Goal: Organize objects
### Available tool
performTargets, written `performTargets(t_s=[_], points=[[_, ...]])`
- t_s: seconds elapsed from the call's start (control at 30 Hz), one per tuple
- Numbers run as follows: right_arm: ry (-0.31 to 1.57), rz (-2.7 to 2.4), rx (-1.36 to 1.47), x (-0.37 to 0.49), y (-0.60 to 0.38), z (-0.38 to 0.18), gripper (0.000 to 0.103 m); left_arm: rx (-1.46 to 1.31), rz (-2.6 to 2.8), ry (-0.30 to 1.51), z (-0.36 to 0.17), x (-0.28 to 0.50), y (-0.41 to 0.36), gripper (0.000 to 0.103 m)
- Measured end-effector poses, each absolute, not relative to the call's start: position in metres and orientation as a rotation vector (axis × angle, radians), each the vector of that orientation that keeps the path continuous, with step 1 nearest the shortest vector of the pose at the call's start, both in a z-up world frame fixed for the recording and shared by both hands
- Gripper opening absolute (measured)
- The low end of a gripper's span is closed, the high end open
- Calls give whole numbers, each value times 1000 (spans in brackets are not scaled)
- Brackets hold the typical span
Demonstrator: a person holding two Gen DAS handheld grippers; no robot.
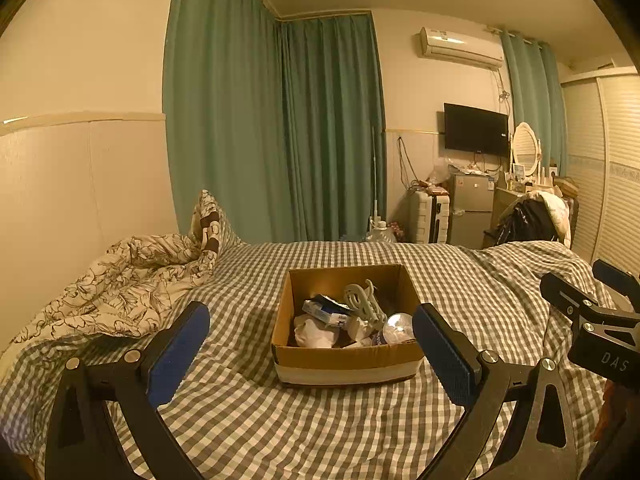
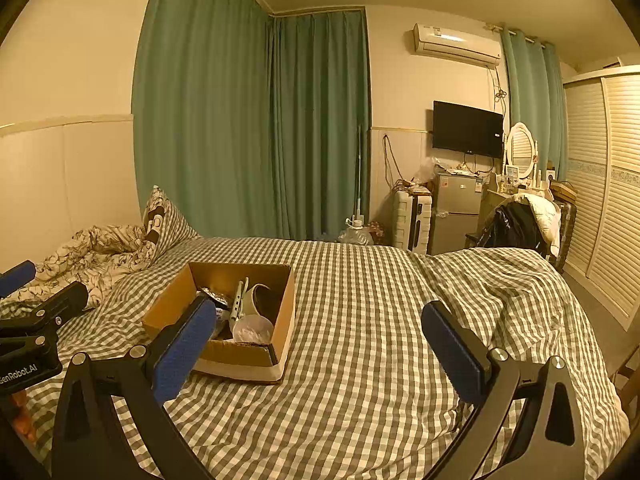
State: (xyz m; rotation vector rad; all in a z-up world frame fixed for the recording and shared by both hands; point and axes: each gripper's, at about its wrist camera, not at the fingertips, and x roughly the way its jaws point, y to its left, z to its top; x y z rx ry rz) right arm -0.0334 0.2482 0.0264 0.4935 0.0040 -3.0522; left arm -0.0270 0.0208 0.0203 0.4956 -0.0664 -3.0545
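We've got two grippers up front, both spread wide and holding nothing: the left gripper [image 1: 310,350] sits nearest with the box framed between its blue pads, and the right gripper [image 2: 320,348] hangs over bare checked bedspread [image 2: 360,300] to the box's right.

One cardboard box [image 1: 344,356] sits on the bed, about mid-width, nearer the foot-side edge facing us than the far edge. Its top is open and facing up; it's roughly square, so we can't call a long axis.

Inside we count about five things, though the jumble makes it fuzzy: one pale plastic clip [image 1: 362,300] leaning up with its long axis tilted toward the far wall, one blue-and-white packet [image 1: 326,312] lying flat, one crumpled white wad [image 1: 314,332], one shiny round lid or cup [image 1: 398,326] at the near right corner, and something foil-like [image 2: 214,295].

Further back, one floral quilt [image 1: 120,292] is bunched at the bed's left edge. Beyond the bed: one TV [image 1: 475,129] and one small fridge [image 1: 470,208].
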Motion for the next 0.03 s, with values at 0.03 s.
performTargets(t_s=[0.03], points=[[3, -3051, 495, -34, 248, 26, 103, 499, -3057, -65, 20, -27, 20, 103]])
